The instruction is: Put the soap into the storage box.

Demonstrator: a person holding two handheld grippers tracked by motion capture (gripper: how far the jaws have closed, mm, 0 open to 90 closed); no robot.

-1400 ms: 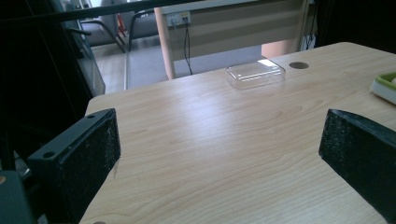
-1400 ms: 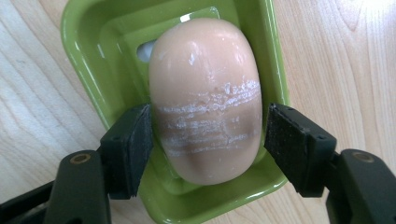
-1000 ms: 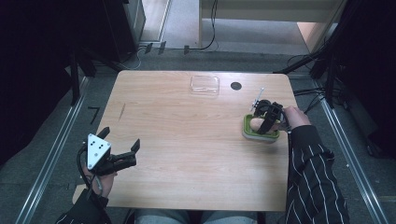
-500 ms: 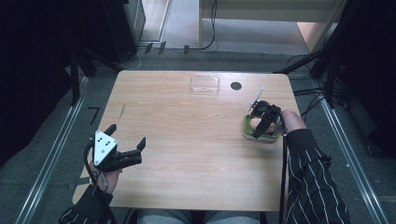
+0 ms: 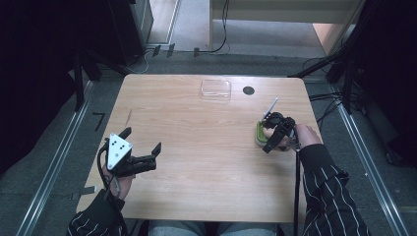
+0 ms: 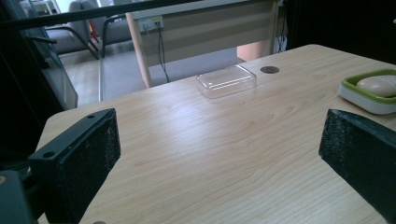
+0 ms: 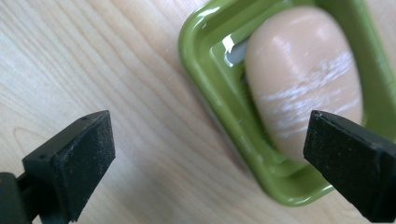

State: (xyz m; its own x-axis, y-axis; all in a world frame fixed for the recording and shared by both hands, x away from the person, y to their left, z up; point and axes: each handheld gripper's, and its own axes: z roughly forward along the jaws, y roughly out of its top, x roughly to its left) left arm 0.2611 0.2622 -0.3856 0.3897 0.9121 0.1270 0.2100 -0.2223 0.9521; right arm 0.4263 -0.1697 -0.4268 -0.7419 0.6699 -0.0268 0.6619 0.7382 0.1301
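A green soap dish (image 5: 258, 133) with a pale bar of soap (image 7: 303, 79) in it stands at the table's right side. My right gripper (image 5: 271, 133) hangs open just above it. In the right gripper view the dish rim (image 7: 210, 79) and the soap lie between and under the spread jaws of the gripper (image 7: 210, 163), touching neither. My left gripper (image 5: 142, 140) is open above the table's near left part, nothing between its jaws. From the left gripper view the open gripper (image 6: 219, 158) faces the dish (image 6: 369, 95) and the soap (image 6: 378, 85) at the far right.
A clear plastic lid or box (image 5: 215, 88) lies near the far edge, also seen as a clear box (image 6: 226, 80). A dark round grommet (image 5: 248, 90) sits beside it. A thin white stick (image 5: 270, 107) pokes up behind the dish. Bare wood table (image 5: 206, 147) spans between the grippers.
My left gripper has moved right, in over the table. The right gripper has shifted slightly left and toward the near side over the dish, still open.
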